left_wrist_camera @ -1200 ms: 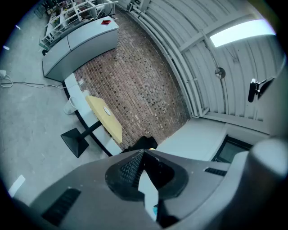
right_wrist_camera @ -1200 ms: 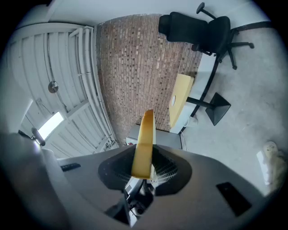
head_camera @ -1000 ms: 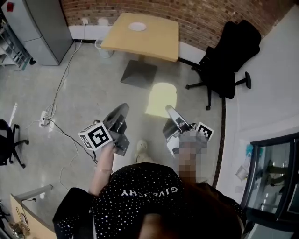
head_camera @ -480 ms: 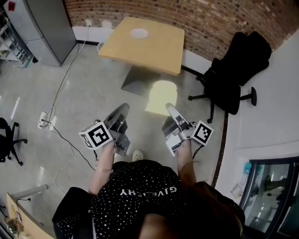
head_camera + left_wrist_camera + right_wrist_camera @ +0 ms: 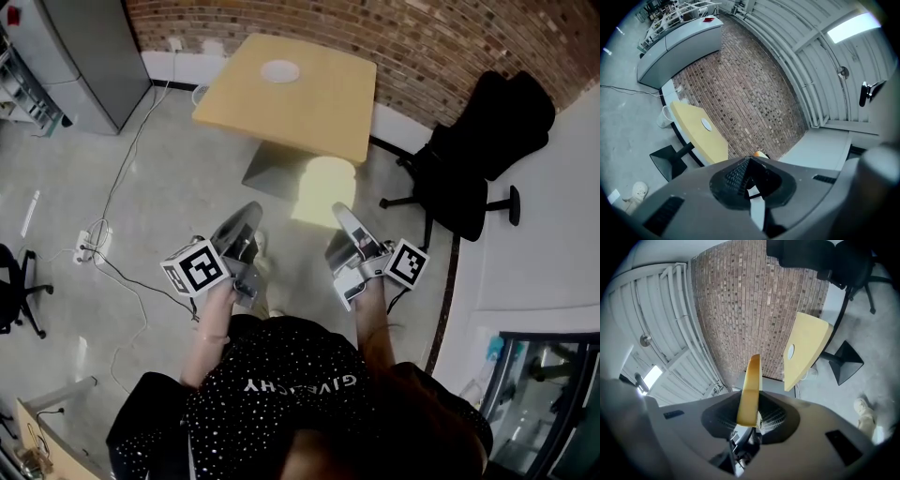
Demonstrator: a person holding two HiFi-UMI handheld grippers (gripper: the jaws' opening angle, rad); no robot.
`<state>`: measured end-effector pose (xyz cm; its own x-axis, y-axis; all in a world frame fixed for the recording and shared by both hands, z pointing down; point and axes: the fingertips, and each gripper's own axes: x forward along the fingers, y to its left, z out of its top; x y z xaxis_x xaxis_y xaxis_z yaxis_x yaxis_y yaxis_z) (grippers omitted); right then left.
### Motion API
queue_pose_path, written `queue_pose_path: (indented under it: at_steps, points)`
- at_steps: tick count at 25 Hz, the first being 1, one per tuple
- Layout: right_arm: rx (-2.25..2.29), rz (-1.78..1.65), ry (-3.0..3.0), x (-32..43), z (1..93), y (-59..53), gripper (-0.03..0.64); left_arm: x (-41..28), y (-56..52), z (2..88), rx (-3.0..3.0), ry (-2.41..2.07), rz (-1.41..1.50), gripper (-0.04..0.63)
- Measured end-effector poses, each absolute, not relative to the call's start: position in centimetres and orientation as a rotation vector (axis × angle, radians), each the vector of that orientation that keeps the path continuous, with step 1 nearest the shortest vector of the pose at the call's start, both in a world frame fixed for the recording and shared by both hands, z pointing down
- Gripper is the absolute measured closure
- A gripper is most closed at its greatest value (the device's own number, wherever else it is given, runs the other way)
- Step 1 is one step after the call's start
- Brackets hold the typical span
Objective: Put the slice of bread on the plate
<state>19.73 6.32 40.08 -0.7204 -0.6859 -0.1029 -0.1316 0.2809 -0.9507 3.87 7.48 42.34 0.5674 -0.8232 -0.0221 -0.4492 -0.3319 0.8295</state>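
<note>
where the grey floor (image 5: pixel 141 206) runs up to the brick wall (image 5: pixel 422 37) at the far side, a yellow table (image 5: pixel 309 103) on a dark foot stands with its far edge near that wall. a black office chair (image 5: pixel 478 141) sits to the right of the table, and a grey cabinet (image 5: pixel 84 56) stands at the far left. the person (image 5: pixel 281 394), in a black dotted top, is at the near edge with both arms stretched toward the table.

the right gripper (image 5: pixel 339 212) pinches the slice of bread (image 5: pixel 323 187) between its fingers; in the right gripper view the slice shows edge-on, standing up out of the jaws. the bread hangs in the air above the floor, on the near side of the table and well apart from the plate (image 5: pixel 279 69). the left gripper (image 5: pixel 251 210) is level with the right one, just to the left of the bread and apart from it; its fingers are pressed together with nothing between them.

the white plate lies on the far part of the tabletop. a thin cable (image 5: pixel 122 272) trails over the floor at the left, and a pale shoe (image 5: pixel 262 267) shows between the two grippers.
</note>
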Motion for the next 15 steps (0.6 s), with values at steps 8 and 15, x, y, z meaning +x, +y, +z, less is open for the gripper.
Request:
queue_pose_path:
  at_steps: [8,15]
  points:
    - [-0.738,-1.46,2.051,17.8,39.7,-4.3,0.522,2.6,-3.6,41.8,1.988,-0.994,-0.574,0.586]
    - [-0.786,-1.475,2.031,15.8,39.1,-15.2,0.522,0.6,-15.1,41.1,1.986,-0.948,-0.532,0.587]
